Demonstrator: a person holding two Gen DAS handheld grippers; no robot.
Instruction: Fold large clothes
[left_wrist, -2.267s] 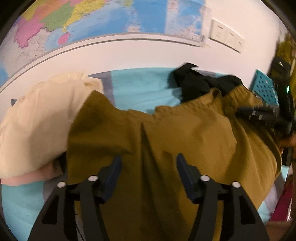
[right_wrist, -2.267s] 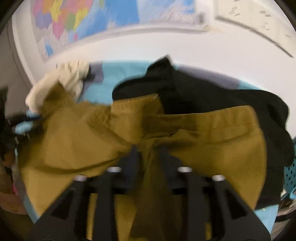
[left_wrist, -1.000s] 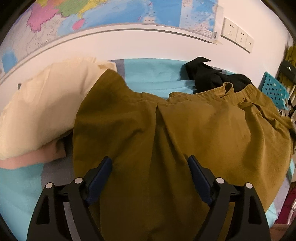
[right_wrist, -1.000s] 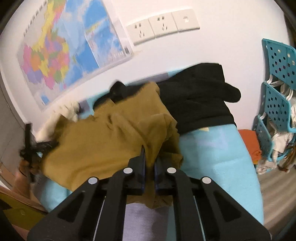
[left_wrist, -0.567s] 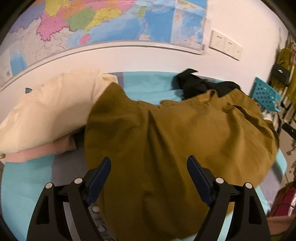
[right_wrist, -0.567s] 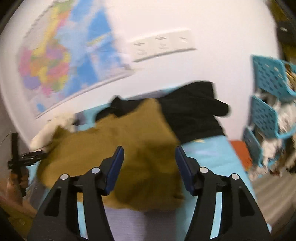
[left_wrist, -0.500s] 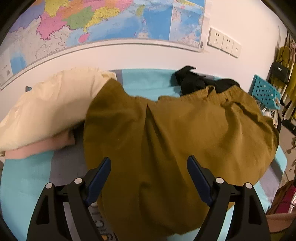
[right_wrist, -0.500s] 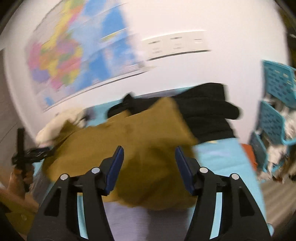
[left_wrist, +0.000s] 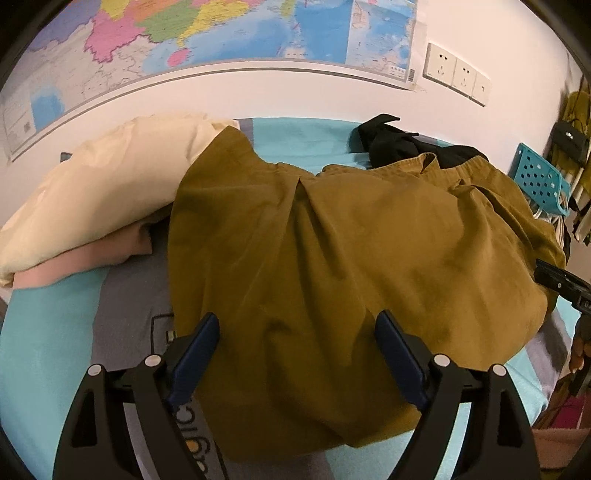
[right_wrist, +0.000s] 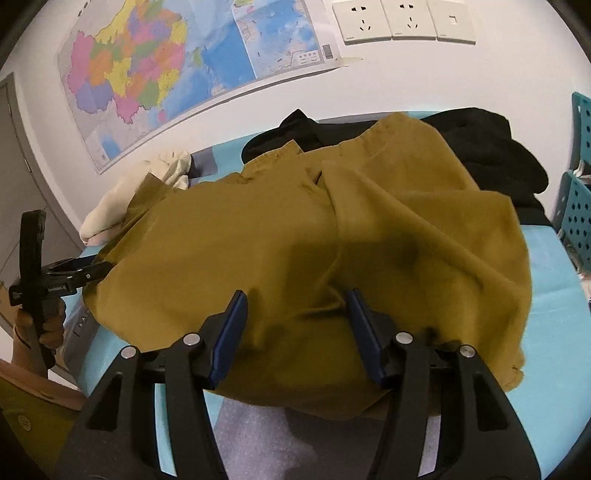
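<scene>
1. Nearest me, the left gripper (left_wrist: 295, 328) hangs low over the near hem of the mustard trousers (left_wrist: 351, 251), its blue pads spread wide and holding nothing; the right gripper (right_wrist: 295, 310) does likewise at the other end, jaws apart, empty.
2. The trousers lie loosely heaped across the teal bed cover (left_wrist: 40, 350), rumpled rather than flat, partly covering a grey printed panel (left_wrist: 129, 306).
3. Beside them, to the left, a cream garment (left_wrist: 110, 184) sits piled on a pink one (left_wrist: 85, 258); the trousers' far corner overlaps the cream heap.
4. Behind the waistband, a black garment (right_wrist: 491, 155) crowds the far right edge, touching the trousers.
5. Further off, a teal perforated basket (left_wrist: 537, 177) stands to the right; a wall map (right_wrist: 166, 74) and white sockets (right_wrist: 406, 18) hang behind.
6. A second ago the right gripper was pinched on a raised fold of the trousers; now it has let go and the cloth has dropped onto the bed.
</scene>
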